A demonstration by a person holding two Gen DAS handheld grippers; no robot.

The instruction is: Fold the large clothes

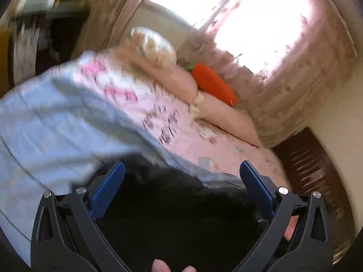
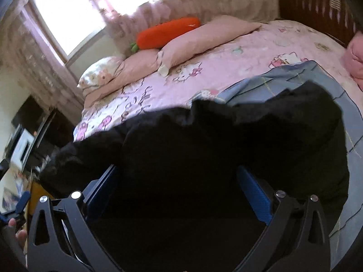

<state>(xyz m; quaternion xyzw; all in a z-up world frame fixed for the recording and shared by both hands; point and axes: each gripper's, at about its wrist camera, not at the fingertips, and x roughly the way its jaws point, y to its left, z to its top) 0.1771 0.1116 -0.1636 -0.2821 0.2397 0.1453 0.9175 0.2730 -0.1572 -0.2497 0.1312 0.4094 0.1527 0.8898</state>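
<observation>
- Left wrist view, far left at nine o'clock: a pale blue sheet (image 1: 45,122) with thin dark lines spreads across the bed, badly smeared by blur.
- Centre, six o'clock: the left gripper (image 1: 181,170) stands wide, blue pads well apart, nothing pinched between them; the black garment (image 1: 177,204) lies just below and between the fingers.
- Up at twelve: a pink cartoon-cat bedspread (image 1: 181,122) carries dark scribbled lettering, too blurred to read.
- One o'clock: an orange carrot plush (image 1: 213,83) rests on the pink pillows (image 1: 172,77), bright window behind.
- Right wrist view, nine o'clock: dark furniture, and possibly the other gripper's blue tip at the edge — hard to say.
- Centre: the right gripper (image 2: 177,172) is spread wide too, gripping nothing; the black garment fills six o'clock, lying heaped on the blue sheet and bedspread.
- Twelve o'clock: the carrot again, atop the pillows.
- Two o'clock: the cat-face prints show, no readable words; a pink bundle (image 2: 354,59) sits at three o'clock by the dark headboard (image 2: 317,2).
</observation>
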